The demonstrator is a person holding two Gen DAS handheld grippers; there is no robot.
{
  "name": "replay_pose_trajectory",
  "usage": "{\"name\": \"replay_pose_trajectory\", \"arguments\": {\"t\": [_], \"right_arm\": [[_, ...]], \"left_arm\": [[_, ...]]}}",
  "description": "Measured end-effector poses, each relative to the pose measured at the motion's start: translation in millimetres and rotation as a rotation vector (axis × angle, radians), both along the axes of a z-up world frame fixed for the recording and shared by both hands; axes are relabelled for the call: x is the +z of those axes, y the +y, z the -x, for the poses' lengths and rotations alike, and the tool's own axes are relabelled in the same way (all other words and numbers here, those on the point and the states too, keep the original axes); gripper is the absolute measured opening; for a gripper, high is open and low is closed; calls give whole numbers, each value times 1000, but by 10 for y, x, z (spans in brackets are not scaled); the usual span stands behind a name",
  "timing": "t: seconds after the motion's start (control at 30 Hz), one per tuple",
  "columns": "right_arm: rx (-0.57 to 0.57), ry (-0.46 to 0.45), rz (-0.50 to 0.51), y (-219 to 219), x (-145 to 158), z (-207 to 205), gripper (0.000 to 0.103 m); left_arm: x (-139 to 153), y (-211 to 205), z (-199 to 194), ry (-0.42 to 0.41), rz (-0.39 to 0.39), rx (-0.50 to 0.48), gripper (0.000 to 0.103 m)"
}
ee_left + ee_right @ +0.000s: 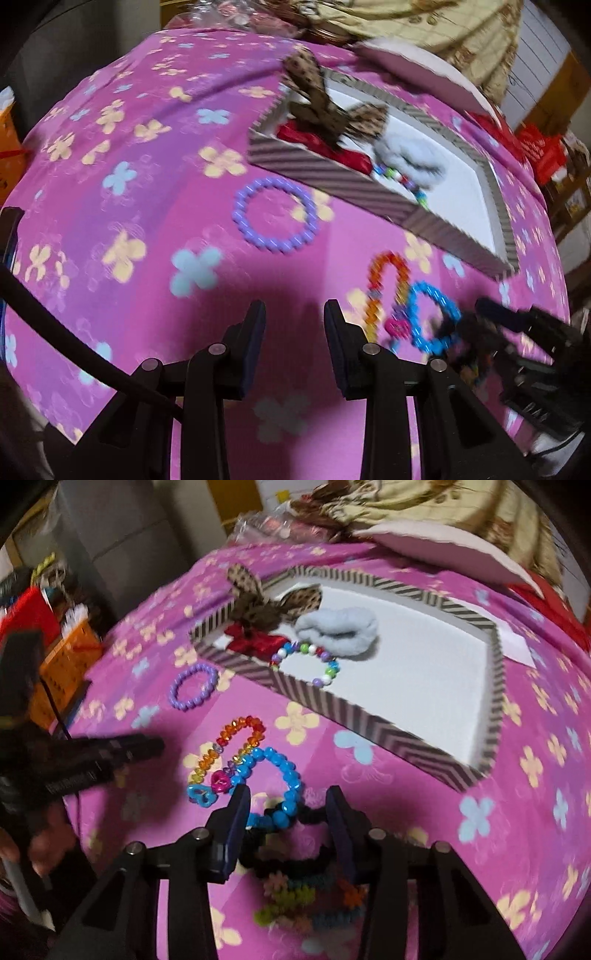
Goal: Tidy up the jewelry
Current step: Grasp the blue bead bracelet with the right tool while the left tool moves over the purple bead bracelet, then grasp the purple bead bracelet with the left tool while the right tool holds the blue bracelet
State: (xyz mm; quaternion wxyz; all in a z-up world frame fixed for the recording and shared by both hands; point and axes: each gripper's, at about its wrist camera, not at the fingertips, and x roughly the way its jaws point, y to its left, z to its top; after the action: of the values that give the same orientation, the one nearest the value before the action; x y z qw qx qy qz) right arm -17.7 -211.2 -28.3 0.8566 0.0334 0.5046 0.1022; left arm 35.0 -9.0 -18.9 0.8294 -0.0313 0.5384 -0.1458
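Bed under pink flowered cloth point(424, 794), sorting of jewelry in progress. Striped box point(369, 716), open, white floor: holds a spotted bow point(258, 605), a red bow point(255, 640), a pale blue scrunchie point(336, 627) and a multicolour bead bracelet point(314, 661) beside the near wall. Still out on the cloth: purple bracelet point(192, 686) just beside the box's left end; orange bracelet point(229, 746) and blue bracelet point(277, 775), touching and partly overlapped, with heart charms, nearer the person; a black coil band point(295, 864) with a flowered band point(314, 904) under the right tool. Right gripper point(288, 812): jaws apart, straddling the near end of the blue bracelet and the black band; pads not seen pressing on either, so nothing gripped yet. Left gripper point(293, 325): jaws wide, empty, hovering over bare cloth between the purple bracelet and the orange one. Step in hand, by judgement: pickup of the blue bracelet or the black band by the right tool. Next move calls for settling the pads on one piece only, since the blue and orange strands lie tangled and may lift together, then a carry over the striped wall to the box's free floor.
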Motion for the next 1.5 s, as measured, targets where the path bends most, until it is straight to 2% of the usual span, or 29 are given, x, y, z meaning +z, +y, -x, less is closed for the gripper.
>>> {"name": "replay_pose_trajectory", "arguments": {"t": [0.17, 0.27, 0.5, 0.67, 0.73, 0.77, 0.8, 0.9, 1.1, 1.27, 1.33, 1.4, 1.5], "right_arm": [[13, 38, 28, -16, -125, -85, 37], [12, 41, 25, -48, -165, -105, 34], [24, 16, 25, -75, -173, -136, 24], [29, 9, -13, -94, -188, -148, 13], [34, 11, -15, -82, -181, -147, 12], [35, 11, -20, -75, -172, -149, 11], [36, 9, -27, -68, -157, -145, 11], [43, -13, -37, -26, -53, -112, 11], [52, -66, -66, 25, 221, -83, 11], [41, -84, -68, 2, 334, -90, 11], [36, -83, -70, -21, 334, -98, 11], [26, -77, -71, -61, 315, -112, 11], [9, -68, -82, -147, 275, -136, 11]], "left_arm": [[28, 12, -189, -35, -24, -30, 53], [11, -57, -285, -50, -49, -71, 56], [-108, -313, -384, -77, -169, -187, 57], [-186, -356, -442, -60, -171, -189, 56], [-180, -366, -435, -75, -177, -186, 49], [-180, -362, -432, -77, -173, -186, 36], [-179, -355, -432, -72, -166, -186, 28], [-165, -269, -449, -37, -99, -172, 21], [-13, -85, -409, -49, -29, -138, 21], [102, -93, -348, -125, -57, -160, 21], [94, -154, -345, -142, -99, -189, 30], [70, -219, -362, -144, -126, -235, 48], [5, -324, -384, -139, -171, -307, 50]]}}
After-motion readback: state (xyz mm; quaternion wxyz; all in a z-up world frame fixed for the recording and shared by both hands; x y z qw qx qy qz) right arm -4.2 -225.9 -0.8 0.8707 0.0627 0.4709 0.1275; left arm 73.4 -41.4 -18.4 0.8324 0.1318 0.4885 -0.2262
